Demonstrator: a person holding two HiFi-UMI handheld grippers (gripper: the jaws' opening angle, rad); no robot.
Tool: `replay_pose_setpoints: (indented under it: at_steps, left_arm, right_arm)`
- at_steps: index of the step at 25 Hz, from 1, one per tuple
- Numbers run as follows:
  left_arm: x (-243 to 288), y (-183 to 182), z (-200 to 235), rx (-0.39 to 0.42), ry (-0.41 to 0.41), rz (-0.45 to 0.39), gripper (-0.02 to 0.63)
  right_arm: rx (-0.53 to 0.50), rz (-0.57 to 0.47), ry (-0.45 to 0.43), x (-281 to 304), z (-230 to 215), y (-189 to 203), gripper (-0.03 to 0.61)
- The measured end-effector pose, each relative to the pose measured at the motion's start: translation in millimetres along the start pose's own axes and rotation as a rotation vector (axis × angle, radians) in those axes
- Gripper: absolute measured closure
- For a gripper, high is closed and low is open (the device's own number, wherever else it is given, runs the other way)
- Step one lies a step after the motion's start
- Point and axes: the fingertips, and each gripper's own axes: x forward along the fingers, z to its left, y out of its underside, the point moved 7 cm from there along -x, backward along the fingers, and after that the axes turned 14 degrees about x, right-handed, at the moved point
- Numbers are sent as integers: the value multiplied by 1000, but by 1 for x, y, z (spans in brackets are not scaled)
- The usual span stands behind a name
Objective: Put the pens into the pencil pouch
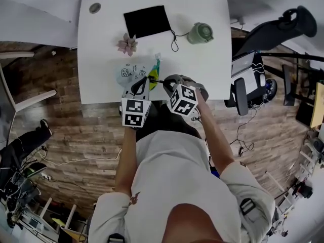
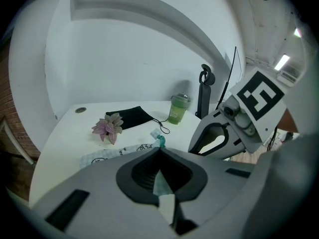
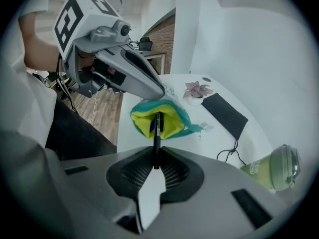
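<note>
The pencil pouch [image 1: 132, 74], white with printed doodles, teal edging and a yellow lining, lies near the table's front edge. My left gripper [image 1: 139, 88] is shut on the pouch's rim; in the left gripper view a strip of pouch fabric [image 2: 160, 180] runs between the closed jaws of that gripper [image 2: 159, 151]. My right gripper [image 3: 156, 156] is shut on a black pen [image 3: 157, 133]. The pen's far end sits inside the pouch's gaping yellow mouth [image 3: 167, 122]. The left gripper [image 3: 130, 71] holds that mouth up from the left.
On the white table [image 1: 101, 54] are a flat black bag [image 1: 147, 21] with a cord, a pink succulent [image 1: 127, 44] and a green lidded cup [image 1: 201, 33]. A cable grommet [image 1: 94, 7] sits at the far left corner. An office chair [image 1: 243, 92] stands to the right.
</note>
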Motion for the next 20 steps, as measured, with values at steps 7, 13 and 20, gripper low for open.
replay_pose_setpoints:
  at_steps: [7, 13, 20]
  left_arm:
    - [-4, 1, 2, -30, 4, -18, 617]
    - [-3, 0, 8, -56, 4, -27, 617]
    - [-4, 2, 17, -94, 15, -44, 617]
  right_arm:
    - [-23, -28, -19, 11, 2, -22, 532]
    - [-20, -60, -51, 24, 0, -36, 532]
    - [-35, -88, -83, 38, 0, -51, 532]
